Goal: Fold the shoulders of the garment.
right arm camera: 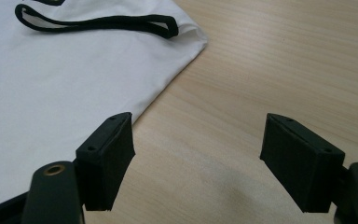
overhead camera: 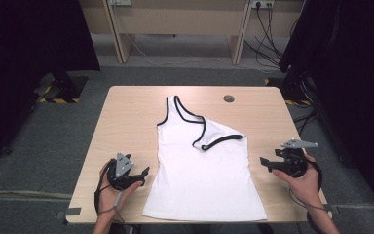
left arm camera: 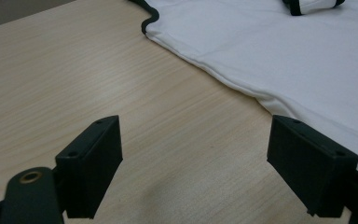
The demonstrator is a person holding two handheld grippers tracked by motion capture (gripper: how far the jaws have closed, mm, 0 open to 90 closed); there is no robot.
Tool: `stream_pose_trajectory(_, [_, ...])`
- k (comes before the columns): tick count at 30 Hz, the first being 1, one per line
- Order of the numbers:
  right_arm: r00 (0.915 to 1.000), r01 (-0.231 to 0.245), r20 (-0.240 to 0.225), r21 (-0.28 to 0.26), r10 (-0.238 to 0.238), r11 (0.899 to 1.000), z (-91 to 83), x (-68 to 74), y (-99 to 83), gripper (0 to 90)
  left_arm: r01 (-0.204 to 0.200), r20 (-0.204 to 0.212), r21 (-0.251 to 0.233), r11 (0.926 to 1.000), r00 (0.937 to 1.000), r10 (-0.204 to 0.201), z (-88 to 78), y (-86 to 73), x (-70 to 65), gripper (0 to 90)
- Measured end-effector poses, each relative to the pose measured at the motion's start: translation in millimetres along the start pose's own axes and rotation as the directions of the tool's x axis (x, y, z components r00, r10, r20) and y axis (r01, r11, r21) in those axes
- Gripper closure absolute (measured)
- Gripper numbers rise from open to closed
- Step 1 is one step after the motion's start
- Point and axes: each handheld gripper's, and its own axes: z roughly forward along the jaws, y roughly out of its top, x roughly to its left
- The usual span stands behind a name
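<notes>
Now both grippers, left gripper (overhead camera: pixel 139 174) and right gripper (overhead camera: pixel 267 163), wait wide apart beside the white top (overhead camera: pixel 204 170); grab its edges gently and evenly.

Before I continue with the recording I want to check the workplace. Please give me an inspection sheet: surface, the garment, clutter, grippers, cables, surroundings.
Surface: light wooden table, bare around the garment; a round grey cap sits in the top near the far edge.
Job's things: white tank top with black trim lies flat in the middle; its right strap is folded down onto the body.
Clutter: nothing seen.
Grippers: left gripper open, beside the top's left edge; right gripper open, beside its right edge; neither touches the cloth.
Cables: cables run over the floor behind the table.
Surroundings: grey carpet, black curtains at both sides, wooden desks behind.
</notes>
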Motion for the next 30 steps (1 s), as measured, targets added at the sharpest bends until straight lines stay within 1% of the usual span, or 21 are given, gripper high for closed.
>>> stream_pose_trajectory(18, [0.9994, -0.027, 0.022, 0.0, 0.027, 1.0, -6.2, -4.9, -19.1, 25.4, 0.002, -0.001, 0.002, 1.0, 1.0, -0.002, 0.1, 0.1, 0.1, 17.5])
stream_pose_trajectory(20, [0.999, -0.038, 0.023, -0.001, 0.038, 0.999, -7.0, -5.5, -21.3, 25.4, 0.001, -0.001, 0.0, 1.0, 1.0, -0.001, 0.0, 0.0, 0.0, 17.5])
stream_pose_trajectory(30, [0.9977, -0.058, 0.035, -0.003, 0.058, 0.998, -8.7, -7.8, -30.9, 25.2, 0.001, -0.003, -0.001, 1.0, 1.0, -0.001, 0.0, 0.0, -0.1, 17.5])
